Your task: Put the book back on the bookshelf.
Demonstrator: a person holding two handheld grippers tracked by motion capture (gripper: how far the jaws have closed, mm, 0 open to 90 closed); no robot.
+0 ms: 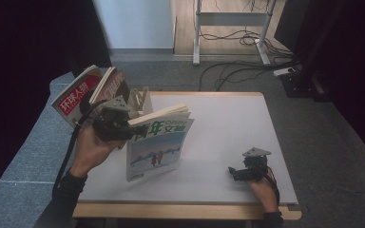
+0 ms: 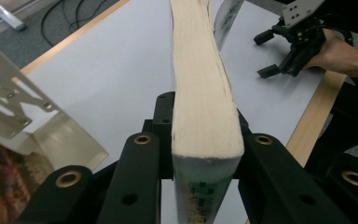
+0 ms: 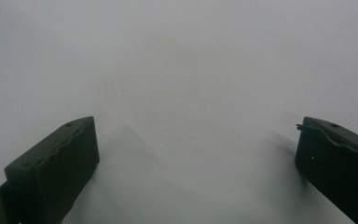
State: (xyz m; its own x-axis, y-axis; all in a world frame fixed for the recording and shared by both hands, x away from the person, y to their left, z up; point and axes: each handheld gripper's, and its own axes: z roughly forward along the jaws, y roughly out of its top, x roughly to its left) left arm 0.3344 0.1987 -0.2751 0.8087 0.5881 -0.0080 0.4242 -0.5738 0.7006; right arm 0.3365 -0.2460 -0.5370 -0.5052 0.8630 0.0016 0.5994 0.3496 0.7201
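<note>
The high view shows the magazine's (image 1: 158,145) cover, upright over the bench (image 1: 228,123), long axis vertical. The left gripper view shows its page edges (image 2: 200,93) running away from the camera, with the left gripper (image 1: 116,124) fingers (image 2: 135,182) clamped on its spine corner. The right gripper (image 1: 247,168) rests near the bench's front edge, fingers (image 3: 56,163) wide apart and holding nothing.

Magazine (image 2: 205,93) cover hidden edge-on

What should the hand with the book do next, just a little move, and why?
Probably carry the magazine a little toward the metal bookend and the leaning magazines at the table's back left. The left gripper is shut on its top edge, holding it upright, and the stand is right beside it. The right gripper rests open, apart.
</note>
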